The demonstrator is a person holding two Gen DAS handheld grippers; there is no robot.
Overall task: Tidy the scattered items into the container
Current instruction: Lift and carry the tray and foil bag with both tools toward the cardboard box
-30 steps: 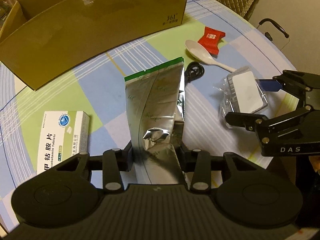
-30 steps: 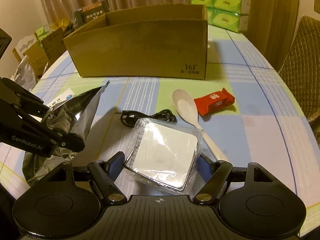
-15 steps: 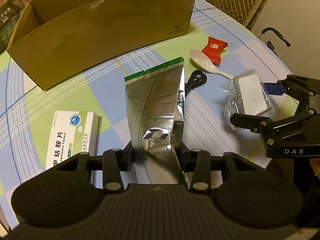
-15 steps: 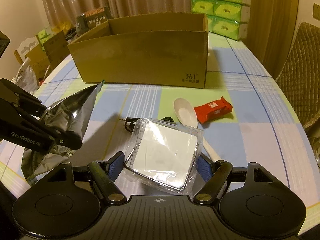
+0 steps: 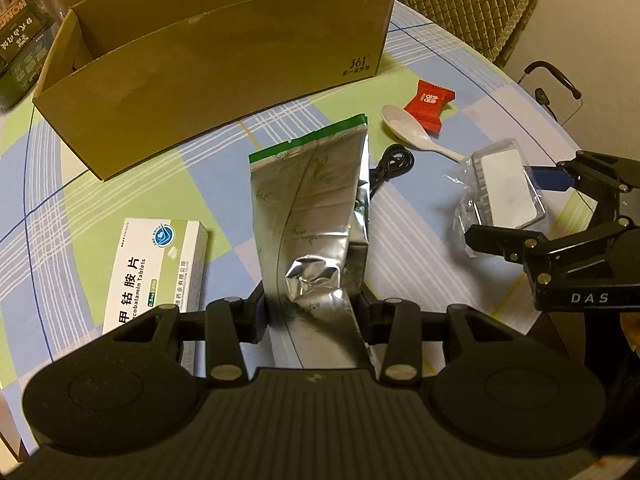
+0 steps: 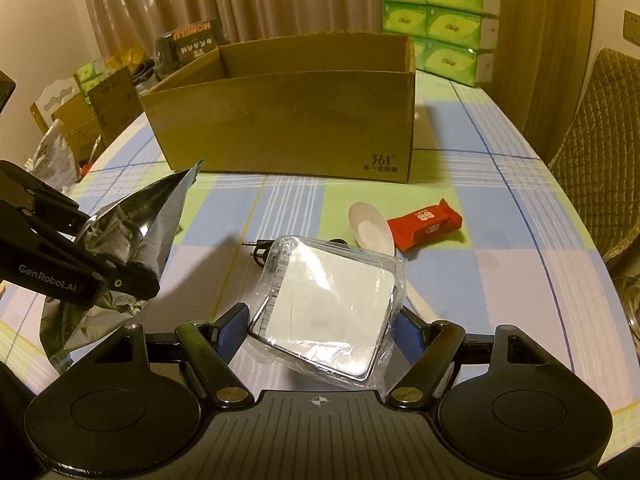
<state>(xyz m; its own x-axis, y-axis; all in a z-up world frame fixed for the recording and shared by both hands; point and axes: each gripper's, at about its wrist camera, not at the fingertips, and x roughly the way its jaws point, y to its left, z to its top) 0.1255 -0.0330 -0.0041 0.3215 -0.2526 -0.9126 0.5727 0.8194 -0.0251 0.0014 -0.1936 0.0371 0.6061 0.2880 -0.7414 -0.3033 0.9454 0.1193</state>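
Both loads had risen off the table toward the box (image 6: 280, 120), left jaws clamping the foil bag (image 5: 316, 216), right jaws (image 6: 320, 332) the wrapped tray (image 6: 332, 304), whose slick film I feared might slip.

Silver pouch (image 5: 312, 216), red packet (image 6: 424, 224), checked blue-green tablecloth (image 6: 520, 264).

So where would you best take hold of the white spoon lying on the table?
Probably the white spoon by its thin handle, from above, fingers across it: the handle is narrow and straight, while the bowl is wide and lies close against the red snack packet.
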